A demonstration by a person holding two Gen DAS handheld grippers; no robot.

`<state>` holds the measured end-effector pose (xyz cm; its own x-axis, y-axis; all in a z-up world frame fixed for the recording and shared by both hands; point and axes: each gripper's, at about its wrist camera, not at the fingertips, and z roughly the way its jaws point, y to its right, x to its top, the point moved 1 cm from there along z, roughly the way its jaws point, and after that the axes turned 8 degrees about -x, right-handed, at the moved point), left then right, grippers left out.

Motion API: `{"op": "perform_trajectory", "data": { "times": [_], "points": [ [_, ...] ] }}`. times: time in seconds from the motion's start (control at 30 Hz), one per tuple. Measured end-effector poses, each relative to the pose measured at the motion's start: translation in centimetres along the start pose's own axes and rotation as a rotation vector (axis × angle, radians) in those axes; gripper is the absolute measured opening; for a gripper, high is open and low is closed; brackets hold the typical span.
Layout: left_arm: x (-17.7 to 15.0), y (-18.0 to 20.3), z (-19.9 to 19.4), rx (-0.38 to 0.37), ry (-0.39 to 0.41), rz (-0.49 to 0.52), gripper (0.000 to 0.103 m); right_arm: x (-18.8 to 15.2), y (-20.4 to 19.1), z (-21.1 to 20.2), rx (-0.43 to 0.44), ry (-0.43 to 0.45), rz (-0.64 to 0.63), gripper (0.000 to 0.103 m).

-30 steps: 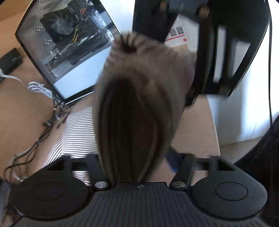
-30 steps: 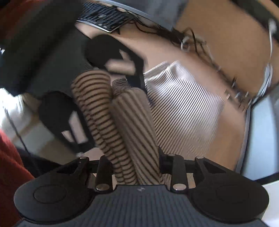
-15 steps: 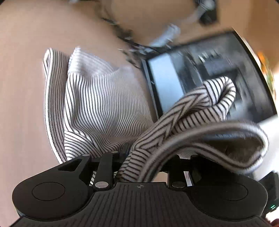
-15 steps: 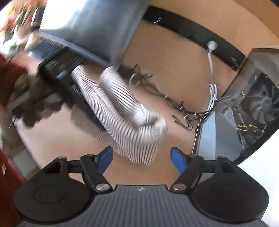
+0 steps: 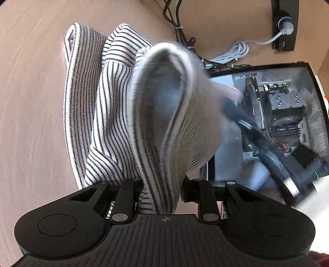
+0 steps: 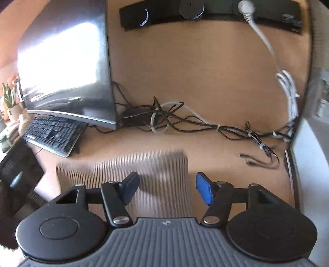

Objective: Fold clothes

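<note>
A black-and-white striped garment (image 5: pixel 96 115) lies bunched on the wooden desk (image 5: pixel 30 102). My left gripper (image 5: pixel 161 187) is shut on a fold of it, and the held part rises blurred in front of the camera. In the right wrist view the striped garment (image 6: pixel 156 184) lies flat on the desk below my right gripper (image 6: pixel 166 189), which is open and empty, its blue pads (image 6: pixel 202 190) apart above the cloth.
An open computer case (image 5: pixel 277 123) stands right of the garment. A monitor (image 6: pixel 65 67) and keyboard (image 6: pixel 53 133) stand to the left, tangled cables (image 6: pixel 185 123) lie behind, and a black power strip (image 6: pixel 205 14) runs along the back edge.
My right gripper has let go of the garment and opened, and the cloth now lies flat under it. My left gripper still holds its fold, now swung over the pile.
</note>
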<state>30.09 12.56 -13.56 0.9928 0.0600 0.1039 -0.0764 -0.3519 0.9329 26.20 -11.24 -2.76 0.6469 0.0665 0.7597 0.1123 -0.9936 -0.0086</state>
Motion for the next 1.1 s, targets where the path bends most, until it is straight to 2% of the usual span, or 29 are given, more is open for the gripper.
{"op": "perform_trajectory", "data": {
  "times": [0.07, 0.1, 0.17, 0.23, 0.3, 0.33, 0.43, 0.5, 0.63, 0.73, 0.8, 0.9, 1.0, 1.03, 1.1],
  "points": [
    [-0.1, 0.1, -0.7, 0.01, 0.027, 0.026, 0.031, 0.0, -0.4, 3.1, 0.003, -0.067, -0.019, 0.064],
    [-0.3, 0.5, -1.1, 0.023, 0.042, 0.051, 0.033, 0.0, -0.5, 4.7, 0.004, -0.1, -0.028, 0.069],
    [-0.4, 1.0, -1.4, 0.043, 0.057, 0.089, 0.035, -0.2, 0.7, 5.4, 0.066, -0.121, 0.066, 0.071],
    [-0.6, 0.8, -1.3, 0.041, 0.049, 0.066, 0.035, -0.7, 1.9, 5.2, 0.126, -0.14, 0.145, 0.07],
    [-1.0, 0.1, -0.8, -0.002, 0.034, -0.031, 0.034, -1.7, 2.5, 4.1, 0.176, -0.158, 0.192, 0.057],
    [-1.4, 0.0, -0.3, -0.021, 0.011, -0.067, 0.032, -2.1, 2.6, 3.2, 0.183, -0.16, 0.198, 0.055],
    [-2.8, 1.0, 0.7, -0.056, -0.064, -0.076, 0.031, -3.0, 2.7, -0.4, 0.192, -0.16, 0.184, 0.042],
    [-3.4, 2.2, 0.3, -0.097, -0.072, -0.058, 0.031, -2.6, 3.0, -2.6, 0.189, -0.144, 0.183, 0.034],
    [-3.2, 3.9, -1.7, -0.149, -0.013, 0.004, 0.031, 0.3, 2.3, -5.1, 0.218, -0.029, 0.13, 0.034],
    [-2.6, 2.6, -2.6, -0.11, 0.036, -0.018, 0.031, 0.5, 1.4, -2.5, 0.199, -0.045, 0.104, 0.034],
    [-2.5, 0.7, -2.7, -0.041, 0.043, -0.055, 0.03, 0.5, 0.8, -0.7, 0.184, -0.06, 0.088, 0.034],
    [-2.7, -0.4, -3.5, 0.01, 0.069, -0.061, 0.034, 0.6, -0.1, 2.1, 0.162, -0.081, 0.063, 0.044],
    [-3.1, 1.7, -5.6, 0.076, 0.104, 0.064, 0.039, 0.6, -1.0, 4.8, 0.141, -0.103, 0.039, 0.048],
    [-3.2, 2.4, -6.3, 0.098, 0.111, 0.106, 0.045, 0.6, -1.3, 5.8, 0.134, -0.111, 0.031, 0.051],
    [-3.4, 4.4, -7.8, 0.16, 0.117, 0.22, 0.05, 0.6, -1.6, 5.8, 0.111, -0.105, 0.022, 0.061]
  ]
}}
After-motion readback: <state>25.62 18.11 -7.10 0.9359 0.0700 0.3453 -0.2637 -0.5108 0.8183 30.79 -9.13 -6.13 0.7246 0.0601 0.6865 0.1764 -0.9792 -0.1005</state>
